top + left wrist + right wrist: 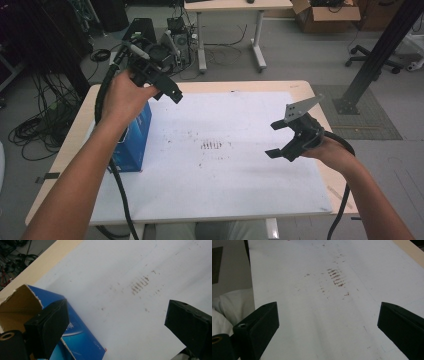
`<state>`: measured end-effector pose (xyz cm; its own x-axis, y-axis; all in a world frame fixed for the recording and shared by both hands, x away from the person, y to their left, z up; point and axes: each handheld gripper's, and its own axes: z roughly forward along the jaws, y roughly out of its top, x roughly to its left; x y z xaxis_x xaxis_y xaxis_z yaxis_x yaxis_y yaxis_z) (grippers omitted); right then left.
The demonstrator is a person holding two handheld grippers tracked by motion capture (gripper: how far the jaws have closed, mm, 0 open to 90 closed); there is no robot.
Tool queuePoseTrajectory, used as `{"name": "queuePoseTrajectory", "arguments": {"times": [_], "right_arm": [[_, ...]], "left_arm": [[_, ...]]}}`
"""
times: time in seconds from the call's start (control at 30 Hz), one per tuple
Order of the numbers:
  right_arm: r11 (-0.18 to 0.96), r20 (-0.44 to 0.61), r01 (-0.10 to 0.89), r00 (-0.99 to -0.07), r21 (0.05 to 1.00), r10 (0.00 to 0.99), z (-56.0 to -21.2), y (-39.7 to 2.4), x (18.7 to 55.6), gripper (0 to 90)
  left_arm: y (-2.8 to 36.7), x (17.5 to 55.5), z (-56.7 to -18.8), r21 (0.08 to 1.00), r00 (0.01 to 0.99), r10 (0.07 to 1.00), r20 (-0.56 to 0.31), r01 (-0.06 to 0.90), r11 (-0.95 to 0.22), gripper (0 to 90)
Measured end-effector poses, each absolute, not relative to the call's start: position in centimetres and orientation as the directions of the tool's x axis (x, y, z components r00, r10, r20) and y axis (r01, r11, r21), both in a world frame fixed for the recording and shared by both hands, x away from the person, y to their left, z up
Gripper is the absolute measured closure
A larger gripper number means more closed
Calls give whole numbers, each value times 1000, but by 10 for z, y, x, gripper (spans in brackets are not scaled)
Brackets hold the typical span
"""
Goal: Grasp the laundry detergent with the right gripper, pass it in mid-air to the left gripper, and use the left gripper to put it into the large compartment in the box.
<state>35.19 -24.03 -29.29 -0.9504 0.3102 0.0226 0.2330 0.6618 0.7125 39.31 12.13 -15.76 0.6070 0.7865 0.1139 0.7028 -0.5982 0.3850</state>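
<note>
A blue cardboard box (134, 141) stands on the left of the white sheet (220, 190); its torn top is open, showing a brown inside (17, 306). My left gripper (162, 85) is held above and just behind the box, open, with nothing between its jaws (116, 325); its left jaw hangs over the box's blue side (82, 340). My right gripper (275, 139) hovers over the right part of the sheet, open and empty (328, 325), with a grey plate on top.
Brown stains (212, 145) mark the middle of the sheet. The beige table edge (75, 135) frames it. Beyond the table are cables (30, 132), a desk leg (201, 45), a cardboard box (327, 15), an office chair base (372, 60) and a black post (380, 50).
</note>
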Motion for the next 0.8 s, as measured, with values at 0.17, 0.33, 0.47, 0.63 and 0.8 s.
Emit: {"name": "queuePoseTrajectory", "arguments": {"times": [0.17,0.33,0.47,0.63,0.8], "right_arm": [[671,24,240,-949,701,315,-292,-241,353,30],[676,23,249,-946,693,324,-290,-242,354,28],[678,20,248,-945,691,326,-287,-240,355,26],[685,14,244,-946,687,323,-282,-236,357,26],[692,10,240,-948,681,319,-279,-232,360,25]], "left_arm": [[109,398,-163,372,656,745,117,667,-646,56],[99,401,-167,363,700,705,112,632,-685,56],[89,404,-174,341,748,654,113,589,-733,57],[75,407,-180,326,800,588,118,528,-784,60],[67,409,-185,316,835,538,117,482,-817,59]]}}
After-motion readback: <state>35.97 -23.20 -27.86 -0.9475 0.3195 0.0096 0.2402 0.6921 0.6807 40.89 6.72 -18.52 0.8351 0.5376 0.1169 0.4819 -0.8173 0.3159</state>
